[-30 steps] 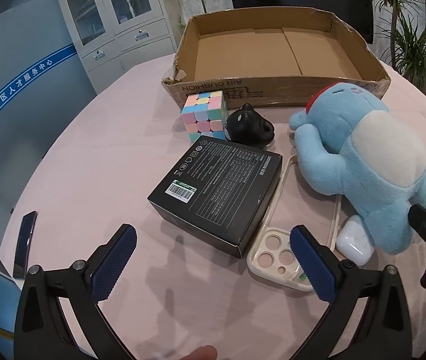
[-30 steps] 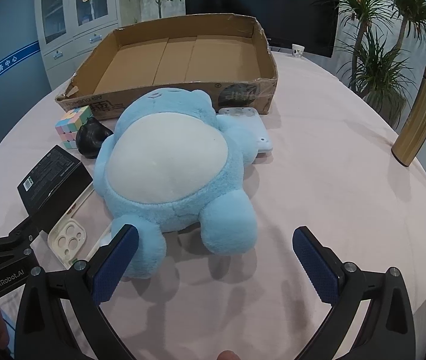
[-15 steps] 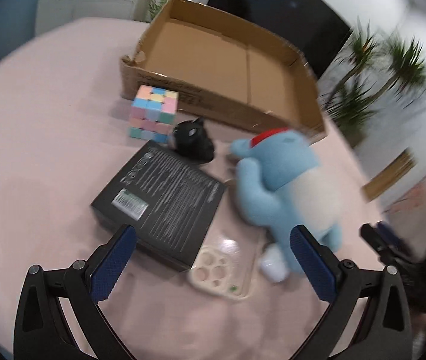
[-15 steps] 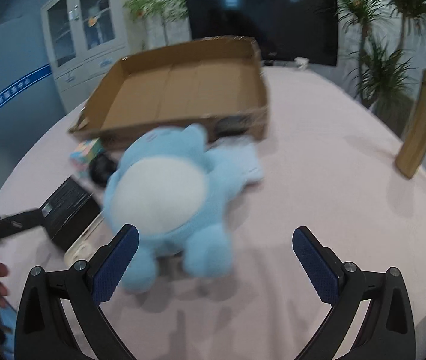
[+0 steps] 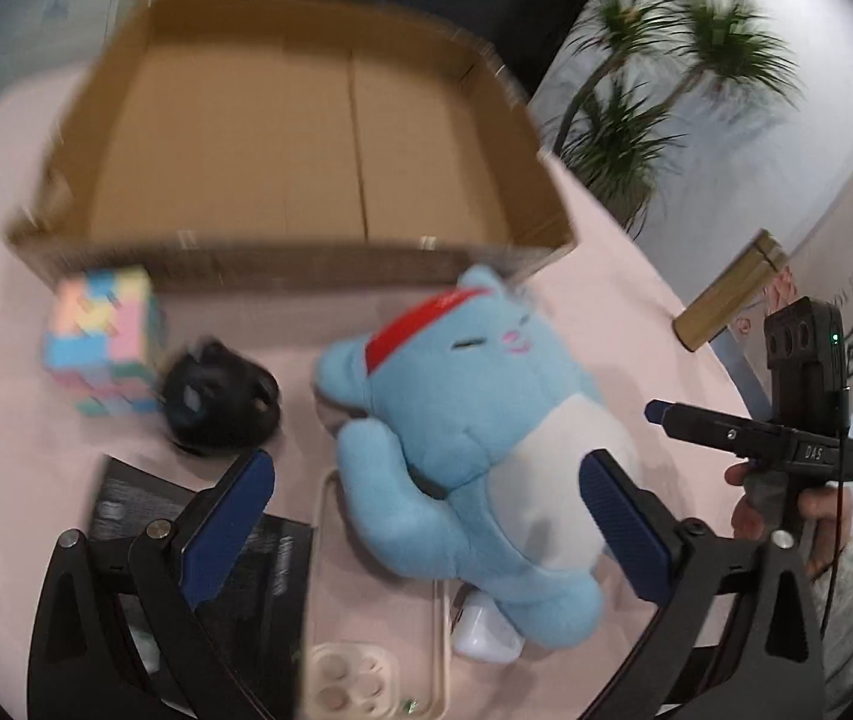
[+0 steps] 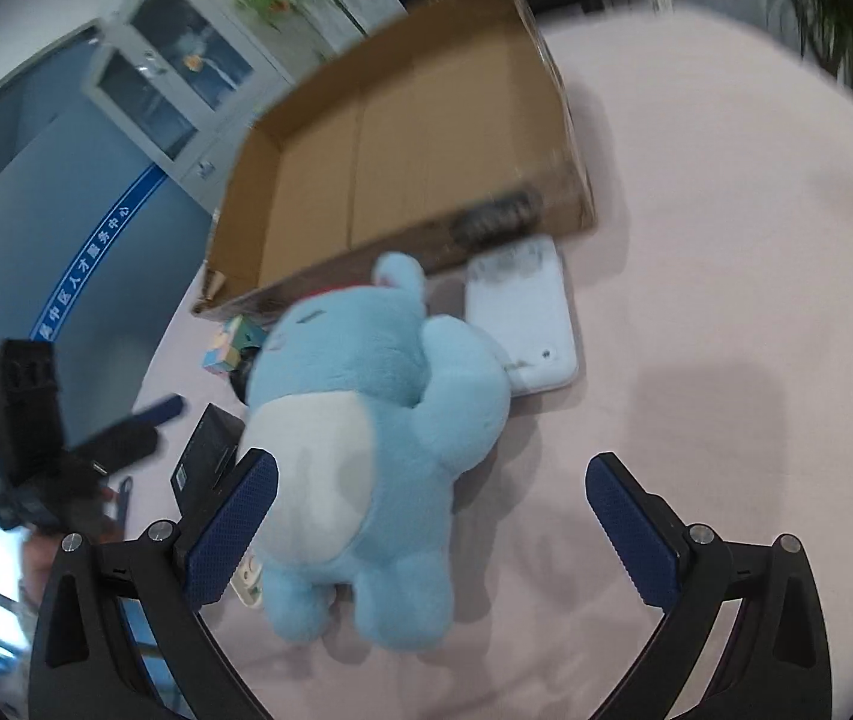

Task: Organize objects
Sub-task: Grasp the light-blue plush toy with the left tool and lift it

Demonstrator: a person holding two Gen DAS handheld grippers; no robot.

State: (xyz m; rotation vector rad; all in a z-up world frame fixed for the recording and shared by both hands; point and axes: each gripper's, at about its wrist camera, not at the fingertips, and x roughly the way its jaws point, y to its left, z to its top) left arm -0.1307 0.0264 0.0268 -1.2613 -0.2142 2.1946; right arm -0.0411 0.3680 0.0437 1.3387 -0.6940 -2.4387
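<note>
A blue plush toy [image 5: 474, 432] with a red headband lies on its back on the pink table, in front of an open cardboard box [image 5: 306, 138]. My left gripper [image 5: 426, 522] is open above the plush's lower body. My right gripper [image 6: 432, 525] is open, its left finger over the plush [image 6: 366, 432]. The box also shows in the right wrist view [image 6: 414, 138]. A pastel cube [image 5: 105, 339], a black round object [image 5: 216, 399], a black carton [image 5: 198, 546], a clear phone case [image 5: 378, 618] and a white earbud case [image 5: 483, 639] lie around the plush.
A white flat device [image 6: 519, 312] lies by the box's right corner. A gold flask [image 5: 726, 294] stands at the table's right edge. The other gripper and the hand holding it show at the right [image 5: 786, 438] and at the left [image 6: 36, 438]. Potted palms stand behind.
Both grippers have swung in over the plush, the left from the left side and the right from the front. The views are blurred by motion. No object has moved.
</note>
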